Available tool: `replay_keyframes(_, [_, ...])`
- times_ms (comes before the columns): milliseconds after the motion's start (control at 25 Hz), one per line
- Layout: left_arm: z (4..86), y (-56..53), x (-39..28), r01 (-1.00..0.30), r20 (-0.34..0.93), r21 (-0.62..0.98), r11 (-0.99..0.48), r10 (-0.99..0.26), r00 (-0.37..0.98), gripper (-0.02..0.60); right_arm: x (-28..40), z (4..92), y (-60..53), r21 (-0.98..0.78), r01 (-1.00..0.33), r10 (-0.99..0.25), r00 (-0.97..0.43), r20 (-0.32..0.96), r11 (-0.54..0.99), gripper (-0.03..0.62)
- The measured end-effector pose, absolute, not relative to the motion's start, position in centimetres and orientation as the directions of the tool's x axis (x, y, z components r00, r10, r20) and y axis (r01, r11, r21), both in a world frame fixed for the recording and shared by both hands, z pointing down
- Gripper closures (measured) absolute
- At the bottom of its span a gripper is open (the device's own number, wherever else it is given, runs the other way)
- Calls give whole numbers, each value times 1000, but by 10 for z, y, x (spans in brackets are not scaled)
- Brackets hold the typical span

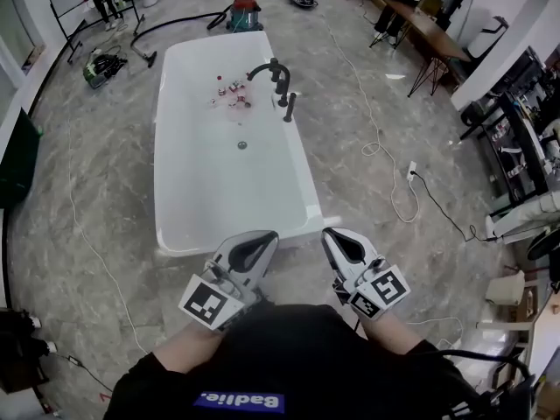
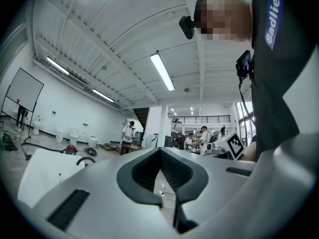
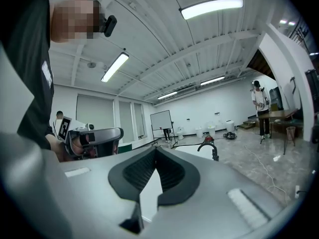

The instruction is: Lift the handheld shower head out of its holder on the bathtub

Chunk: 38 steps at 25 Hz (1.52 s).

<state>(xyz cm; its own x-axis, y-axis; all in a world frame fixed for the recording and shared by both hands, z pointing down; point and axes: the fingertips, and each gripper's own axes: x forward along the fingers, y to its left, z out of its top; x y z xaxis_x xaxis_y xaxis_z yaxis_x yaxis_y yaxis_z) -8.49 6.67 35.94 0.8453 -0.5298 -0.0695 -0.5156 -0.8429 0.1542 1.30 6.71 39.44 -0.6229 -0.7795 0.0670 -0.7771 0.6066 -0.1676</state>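
A white bathtub (image 1: 188, 191) stands mid-floor ahead of me. On its right rim sits a black arched faucet (image 1: 269, 70), and just nearer along the rim the black handheld shower head (image 1: 289, 107) stands upright in its holder. My left gripper (image 1: 262, 241) and right gripper (image 1: 336, 238) are held close to my body, just short of the tub's near end, far from the shower head. Both point level with jaws shut and nothing between them. The faucet (image 3: 208, 146) shows small in the right gripper view, and the left gripper view shows the tub (image 2: 40, 176).
Small bottles (image 1: 229, 93) and a drain (image 1: 242, 144) lie inside the tub. A red vacuum (image 1: 244, 12) with a black hose stands beyond the far end. White cables and a power strip (image 1: 411, 170) lie on the floor to the right. Tables, shelves and people stand around the room's edges.
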Motion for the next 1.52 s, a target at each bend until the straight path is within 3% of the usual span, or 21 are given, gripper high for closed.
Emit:
replay_keyframes(520, [374,-18,-86,-507,-45,187,-842,-523,851,591,29,392,-34,-138,-781,-782,-621,62,609,588])
replay_keyframes(1040, [370,-110,-4,-653,35,161,-740,-657,753,591,117,406,-168,-134,-675,-671,-738,80,726,555])
replay_keyframes(1320, [377,-147,31,-710,49,158,-686,-713,699,591,159,438,-238,-109,-652,-637,-757,144,750,519])
replay_keyframes(1520, [386,-160,16,-726,54,177,-665,-730,682,591,156,461,-279,-83,-663,-638,-741,210,744,478])
